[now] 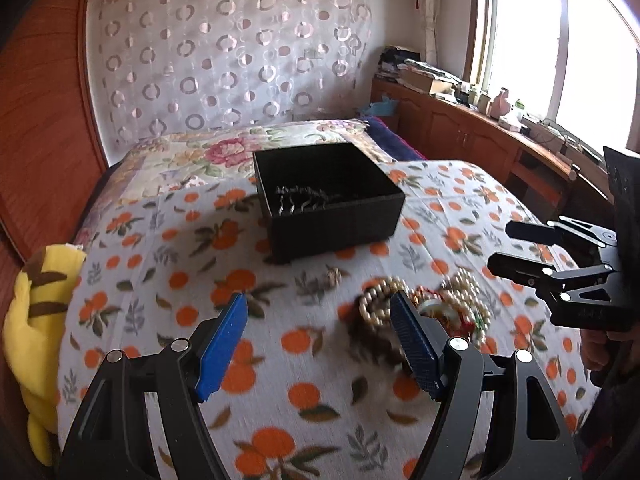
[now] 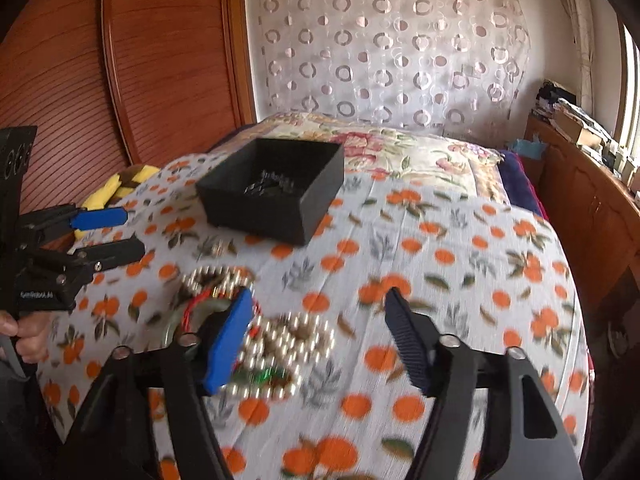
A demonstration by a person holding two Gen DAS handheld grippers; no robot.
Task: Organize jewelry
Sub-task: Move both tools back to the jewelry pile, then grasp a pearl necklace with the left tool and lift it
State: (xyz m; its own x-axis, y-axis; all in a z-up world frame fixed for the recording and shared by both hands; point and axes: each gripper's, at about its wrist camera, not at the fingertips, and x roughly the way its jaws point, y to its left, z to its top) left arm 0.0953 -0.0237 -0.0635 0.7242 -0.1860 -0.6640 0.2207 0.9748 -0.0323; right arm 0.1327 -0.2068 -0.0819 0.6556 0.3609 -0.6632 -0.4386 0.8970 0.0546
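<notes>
A black open box (image 1: 328,200) sits on the orange-print cloth and holds a dark metallic chain (image 1: 304,198); it also shows in the right wrist view (image 2: 276,196). A heap of pearl and bead jewelry (image 1: 436,304) lies in front of the box; it also shows in the right wrist view (image 2: 280,340). A small piece (image 1: 332,276) lies apart, nearer the box. My left gripper (image 1: 320,316) is open and empty, just left of the heap. My right gripper (image 2: 320,312) is open and empty above the heap's right side; it also shows in the left wrist view (image 1: 500,248).
A yellow plush toy (image 1: 36,320) lies at the bed's left edge. A floral quilt (image 1: 224,156) lies behind the box. A wooden cabinet (image 1: 460,124) with clutter runs under the window on the right. A wooden headboard (image 2: 120,80) stands at the left.
</notes>
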